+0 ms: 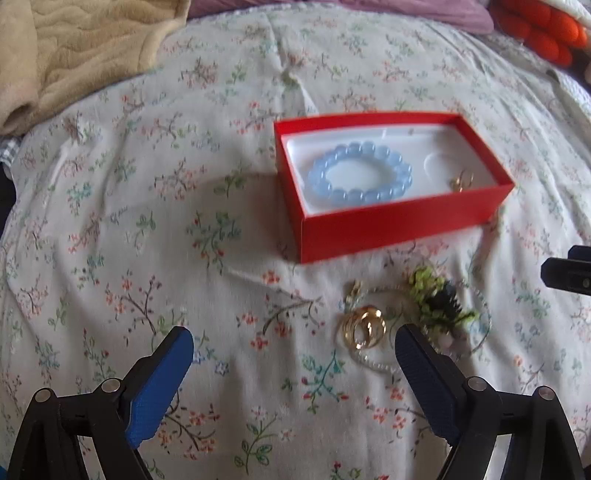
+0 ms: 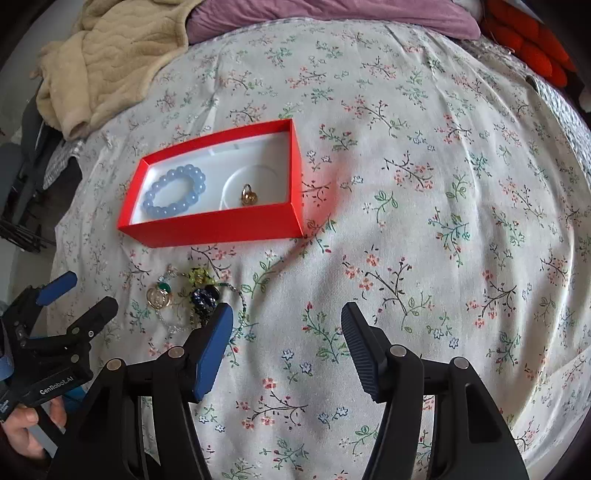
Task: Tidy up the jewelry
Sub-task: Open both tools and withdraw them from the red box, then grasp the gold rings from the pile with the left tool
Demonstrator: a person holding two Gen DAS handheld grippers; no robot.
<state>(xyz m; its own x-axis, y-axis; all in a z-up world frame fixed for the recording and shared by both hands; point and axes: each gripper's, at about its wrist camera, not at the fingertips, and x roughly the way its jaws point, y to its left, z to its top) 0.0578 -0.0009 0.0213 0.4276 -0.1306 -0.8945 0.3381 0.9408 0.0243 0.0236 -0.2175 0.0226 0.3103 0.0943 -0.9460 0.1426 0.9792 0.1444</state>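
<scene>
A red box point(image 1: 391, 227) point(image 2: 207, 229) with a white lining lies on the floral bedsheet. In it are a blue bead bracelet point(image 1: 360, 173) point(image 2: 173, 195) and a small gold piece point(image 1: 461, 181) point(image 2: 248, 195). In front of the box lies a loose pile: gold rings point(image 1: 364, 328) point(image 2: 159, 297), a green and dark bead piece point(image 1: 439, 299) point(image 2: 203, 291) and a thin pearl chain point(image 1: 373, 363). My left gripper point(image 1: 293, 347) point(image 2: 79, 295) is open and empty, just short of the pile. My right gripper point(image 2: 288, 321) is open and empty, to the right of the pile.
A beige blanket point(image 1: 74, 55) point(image 2: 110, 62) is heaped at the back left. A purple pillow point(image 2: 332, 14) and an orange plush point(image 2: 532, 48) lie along the back. The bedsheet point(image 2: 443, 221) spreads wide to the right of the box.
</scene>
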